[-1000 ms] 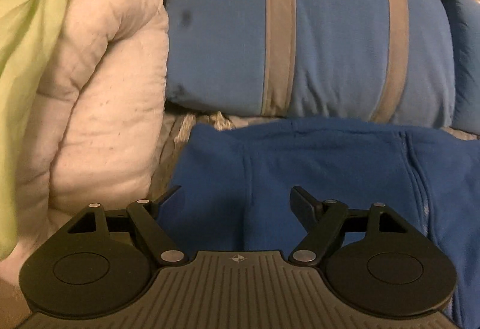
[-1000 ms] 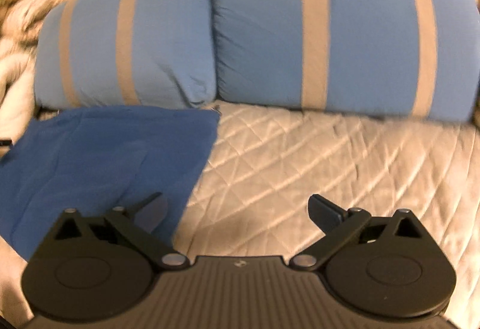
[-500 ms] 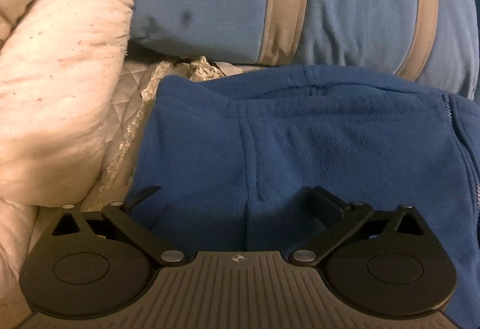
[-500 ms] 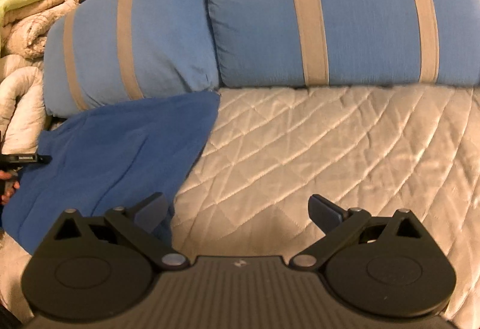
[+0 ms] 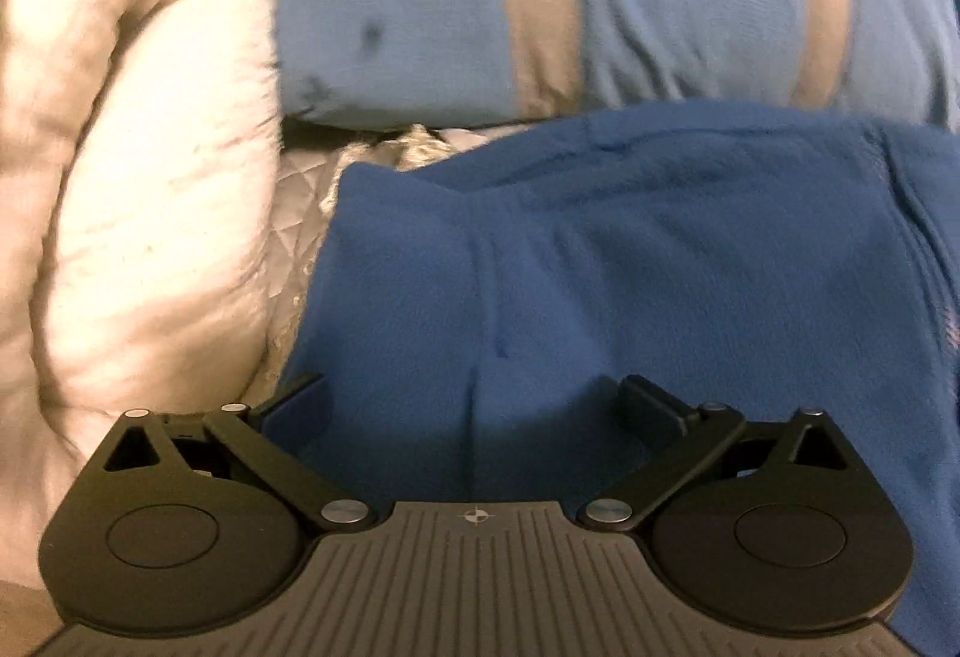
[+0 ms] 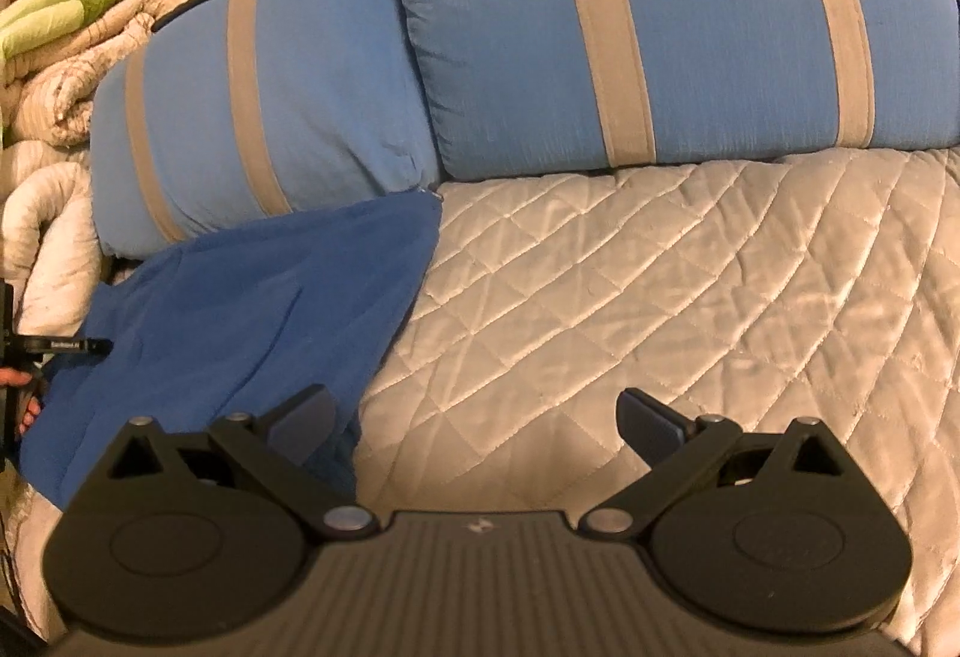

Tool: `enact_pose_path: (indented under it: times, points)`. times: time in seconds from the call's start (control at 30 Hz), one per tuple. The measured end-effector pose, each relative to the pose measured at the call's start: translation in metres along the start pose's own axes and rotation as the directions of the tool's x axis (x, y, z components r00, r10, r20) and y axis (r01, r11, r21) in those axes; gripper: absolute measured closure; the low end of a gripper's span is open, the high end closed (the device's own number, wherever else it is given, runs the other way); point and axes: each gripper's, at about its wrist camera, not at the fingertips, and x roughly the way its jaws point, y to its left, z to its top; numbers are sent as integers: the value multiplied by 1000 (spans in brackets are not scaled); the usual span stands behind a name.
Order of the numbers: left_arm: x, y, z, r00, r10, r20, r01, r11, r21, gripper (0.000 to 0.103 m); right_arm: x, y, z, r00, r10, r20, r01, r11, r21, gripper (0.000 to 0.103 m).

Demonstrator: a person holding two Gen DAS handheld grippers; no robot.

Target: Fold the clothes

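A blue fleece garment lies spread on the quilted bed cover, its far edge against the striped pillows. My left gripper hovers low over the garment's left part, jaws wide open with fleece below them and nothing pinched. In the right wrist view the same garment lies at the left. My right gripper stands open over the garment's right edge, its left finger above blue cloth and its right finger above bare quilt. The left gripper's tip and a hand show at the far left edge.
Two blue pillows with tan stripes lean along the back. A rolled cream comforter bulges at the left of the garment. Folded green and beige bedding is stacked at the far left. The grey quilted bed cover stretches to the right.
My left gripper has dropped closer over the fleece and its jaws have spread wider; the green cloth has left its view. The right gripper has tipped slightly, bringing the pillows higher in view.
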Motion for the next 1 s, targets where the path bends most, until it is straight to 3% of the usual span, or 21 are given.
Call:
enact_pose_path:
  times: [0.13, 0.33, 0.47, 0.57, 0.63, 0.8, 1.0]
  points:
    - [-30, -19, 11, 994, -97, 44, 97, 995, -10, 0, -1, 0, -1, 1000, 5, 1, -5, 1000, -12, 0]
    - [-48, -69, 26, 955, -263, 137, 272, 961, -54, 0, -1, -1, -1, 1000, 29, -2, -29, 1000, 4, 0]
    - [-30, -99, 24, 948, -234, 216, 259, 961, -95, 0, 0, -2, -1, 999, 31, -14, -31, 999, 12, 0]
    - [2, -110, 14, 954, -240, 181, 270, 948, -167, 0, 0, -2, -2, 999, 33, -23, -32, 999, 18, 0]
    - [18, -113, 14, 959, -243, 142, 265, 950, -165, 0, 2, -4, -2, 999, 35, -32, -34, 999, 27, 0]
    - [25, -117, 24, 970, -230, 84, 238, 965, -113, 0, 9, -2, -3, 996, 48, -71, -46, 998, 31, 0]
    - [26, -123, 18, 971, -216, 100, 225, 970, -90, 0, 15, 4, -4, 994, 39, -103, -39, 999, 4, 0]
